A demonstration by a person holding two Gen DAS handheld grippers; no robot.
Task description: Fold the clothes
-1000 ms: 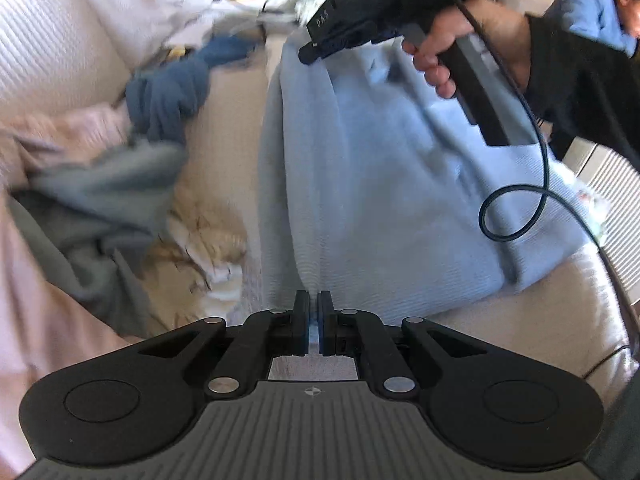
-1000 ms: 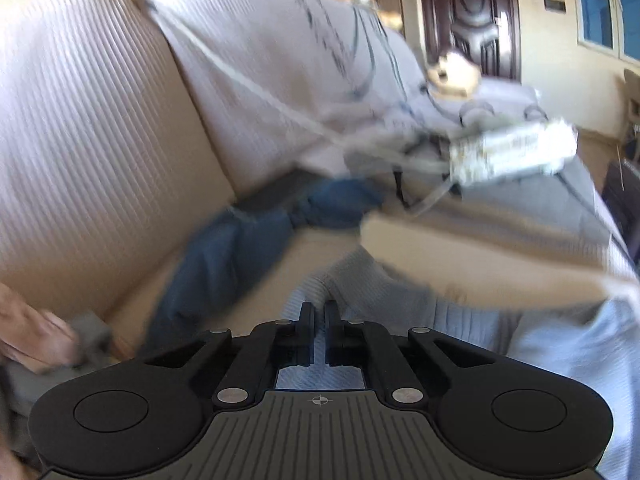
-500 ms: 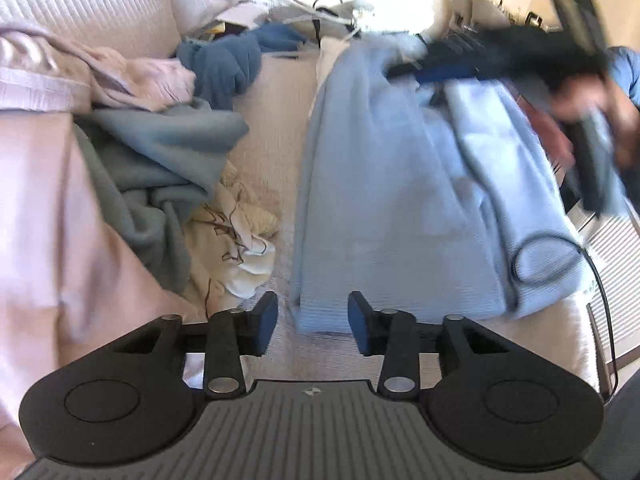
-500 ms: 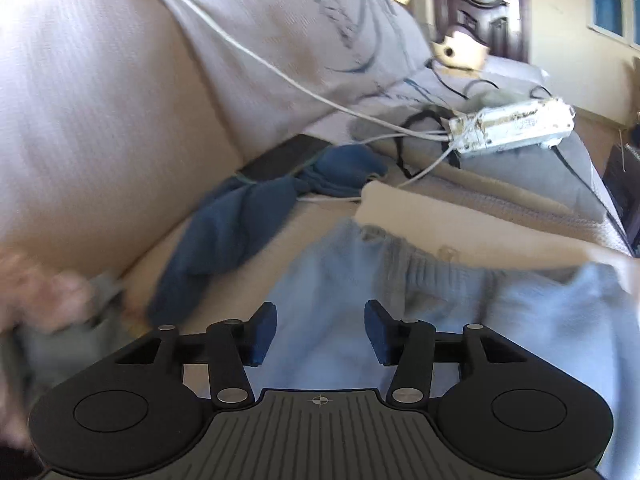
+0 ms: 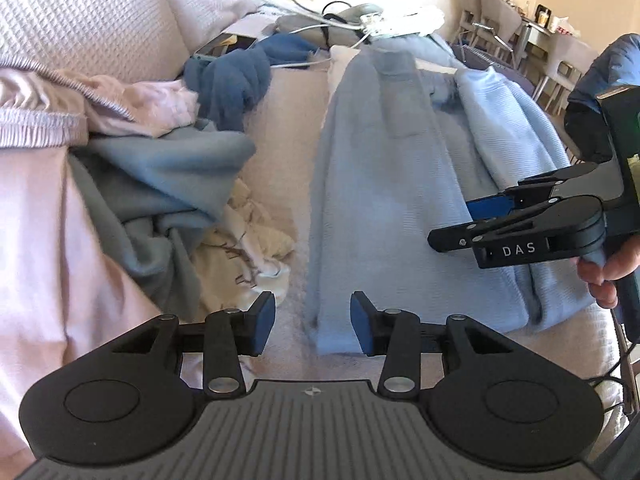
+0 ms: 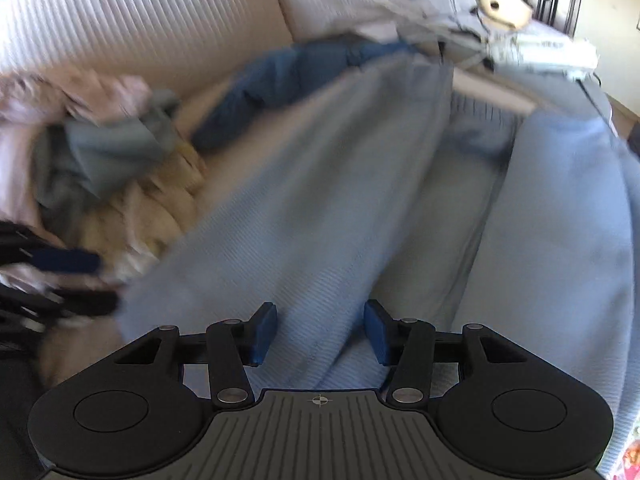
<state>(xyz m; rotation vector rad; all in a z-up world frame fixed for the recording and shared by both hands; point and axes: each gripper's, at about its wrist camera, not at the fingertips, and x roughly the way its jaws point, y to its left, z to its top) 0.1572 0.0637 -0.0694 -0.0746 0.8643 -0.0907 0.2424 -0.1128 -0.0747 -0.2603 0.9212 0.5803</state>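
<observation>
Ribbed pale-blue knit, a sweater (image 5: 384, 184), lies lengthwise on the cream sofa seat (image 5: 288, 120), stretching away from the left gripper (image 5: 313, 322); its near hem corner sits just ahead of and between the blue pads, which stand apart and touch nothing. One long side is folded inward, making a straight soft edge, and a lighter blue panel overlaps on the far side. Right gripper (image 5: 452, 224) enters side-on from the right of the left wrist view, black, lettered DAS, jaws parted, nothing clamped; bare fingers (image 5: 604, 276) wrap its handle. From its own camera the right gripper (image 6: 320, 332) hovers over the sweater (image 6: 320, 208), fine knit rows and a fold crease running between the separated pads; blurred, contact with the cloth cannot be told. Left of the left gripper: a crumpled heap, grey-blue fleece (image 5: 160, 184), pink ribbed-hem fabric (image 5: 48, 128), cream printed cloth (image 5: 248, 240). Further ahead, a dark-blue wad (image 5: 232, 84) against the waffle-textured cushion (image 5: 80, 20), white cables (image 5: 304, 12) beyond
</observation>
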